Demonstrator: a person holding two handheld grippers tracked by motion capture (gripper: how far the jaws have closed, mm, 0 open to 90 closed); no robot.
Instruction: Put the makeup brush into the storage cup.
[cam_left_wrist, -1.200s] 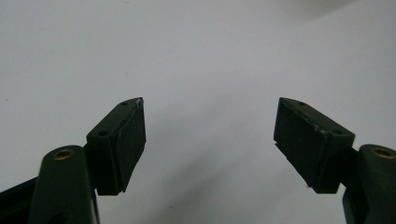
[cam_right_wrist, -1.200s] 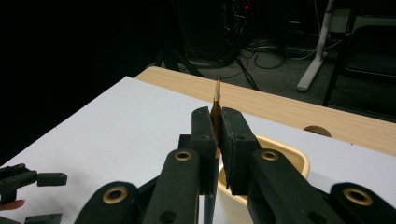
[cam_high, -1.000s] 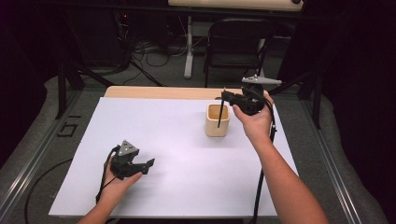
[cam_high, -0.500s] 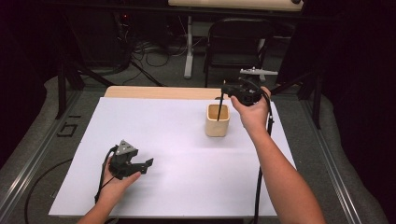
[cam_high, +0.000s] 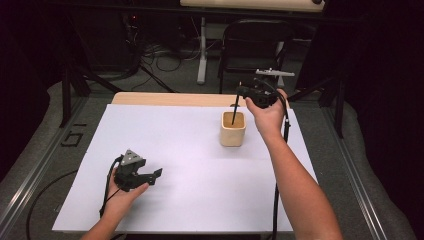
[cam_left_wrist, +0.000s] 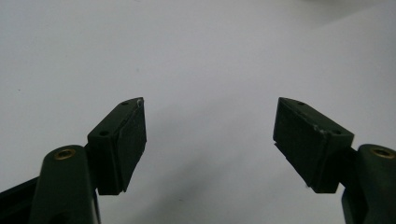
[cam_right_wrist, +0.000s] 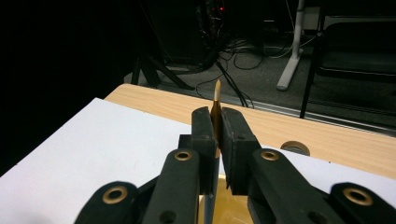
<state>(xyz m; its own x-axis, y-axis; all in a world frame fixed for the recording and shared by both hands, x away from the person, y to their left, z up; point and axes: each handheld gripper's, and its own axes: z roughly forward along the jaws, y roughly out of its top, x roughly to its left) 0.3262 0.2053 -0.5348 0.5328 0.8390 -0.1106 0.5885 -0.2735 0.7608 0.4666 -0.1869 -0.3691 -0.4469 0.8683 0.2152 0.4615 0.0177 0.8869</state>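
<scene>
White sheeting covers most of the surface (cam_high: 190, 150), with a strip of pale wood left bare along its far edge. Right of centre in the high view stands a small cream-coloured cup (cam_high: 233, 129), square-sided with rounded corners, upright on the white sheet.

At the upper right of that view the right tongs (cam_high: 240, 92) are held above the cup, gripped in the person's right hand (cam_high: 267, 116), whose forearm runs down to the bottom edge of the frame. A thin dark stick (cam_high: 234, 111) hangs from them, nearly upright, its lower end down inside the cup's mouth. In the right gripper view the right tongs (cam_right_wrist: 217, 135) are pressed together on this stick (cam_right_wrist: 216, 100); its pale pointed tip pokes out above the black pads, and its shaft shows again below them, with the cup's tan inside (cam_right_wrist: 224, 205) underneath.

At the lower left of the high view the left tongs (cam_high: 156, 175) sit low over the white sheet, held in the left hand (cam_high: 122, 192), well apart from the cup. In the left gripper view the left tongs (cam_left_wrist: 209, 140) stand wide apart with nothing between them, only bare white sheet beyond.
</scene>
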